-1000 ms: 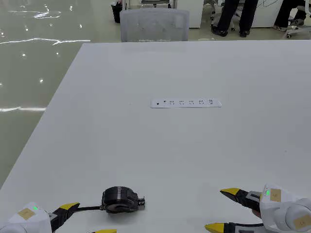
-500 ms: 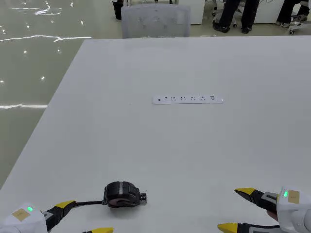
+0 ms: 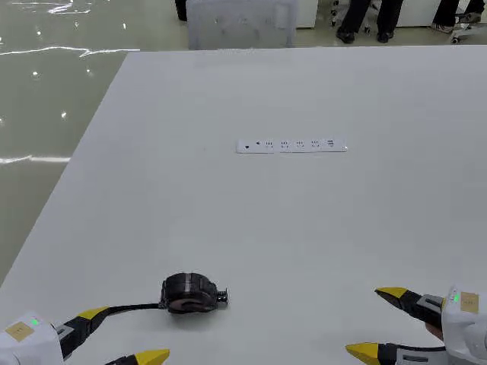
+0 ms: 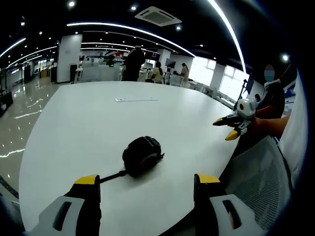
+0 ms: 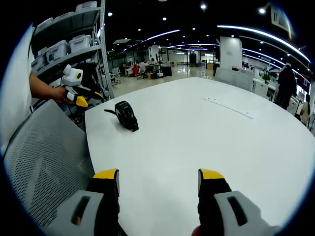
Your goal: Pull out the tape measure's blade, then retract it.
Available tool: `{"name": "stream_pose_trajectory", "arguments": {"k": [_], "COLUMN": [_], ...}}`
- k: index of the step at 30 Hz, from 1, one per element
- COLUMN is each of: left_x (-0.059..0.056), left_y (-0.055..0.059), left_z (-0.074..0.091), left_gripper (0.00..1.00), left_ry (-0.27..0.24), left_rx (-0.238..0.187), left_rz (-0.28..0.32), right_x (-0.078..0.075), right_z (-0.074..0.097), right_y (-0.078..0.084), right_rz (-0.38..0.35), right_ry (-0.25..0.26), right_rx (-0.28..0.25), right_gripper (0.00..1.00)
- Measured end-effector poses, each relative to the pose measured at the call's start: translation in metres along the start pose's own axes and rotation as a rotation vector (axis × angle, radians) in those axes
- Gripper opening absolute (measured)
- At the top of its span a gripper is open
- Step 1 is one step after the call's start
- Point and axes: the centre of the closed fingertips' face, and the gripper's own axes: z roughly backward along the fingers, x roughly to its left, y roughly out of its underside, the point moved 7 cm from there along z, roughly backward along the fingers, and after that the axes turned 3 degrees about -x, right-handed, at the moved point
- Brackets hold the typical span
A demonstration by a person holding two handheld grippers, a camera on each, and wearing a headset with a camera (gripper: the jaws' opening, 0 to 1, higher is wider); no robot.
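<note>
A black tape measure (image 3: 188,293) lies on the white table (image 3: 304,220) near its front left edge, with a black strap trailing left; it also lies ahead in the left gripper view (image 4: 142,154) and at the left in the right gripper view (image 5: 126,114). No blade is drawn out. My left gripper (image 3: 122,334) is open just short of the strap, a little back from the case (image 4: 146,184). My right gripper (image 3: 380,322) is open at the front right, well away from the tape measure (image 5: 158,176).
A white power strip (image 3: 291,145) lies flat at the table's middle. A grey chair (image 3: 240,23) stands at the far edge, with people standing behind it. Mesh chair backs (image 4: 256,182) sit close to the near table edge.
Both grippers have drawn back a little toward the near edge. The tape measure has stayed in place, and the camera has tilted slightly.
</note>
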Motion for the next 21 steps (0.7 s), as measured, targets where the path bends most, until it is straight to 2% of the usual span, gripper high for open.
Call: {"name": "stream_pose_trajectory", "arguments": {"k": [8, 21], "left_x": [0.000, 0.004], "left_y": [0.006, 0.006], "left_z": [0.008, 0.016], "left_gripper": [0.75, 0.75], "left_ry": [-0.013, -0.028], "left_rx": [-0.001, -0.004], "left_rz": [0.018, 0.019], "right_x": [0.000, -0.001], "right_z": [0.008, 0.016], "right_y": [0.006, 0.010], "right_rz": [-0.005, -0.013], "right_ry": [0.008, 0.019], "right_rx": [0.009, 0.010], "right_gripper": [0.65, 0.65]}}
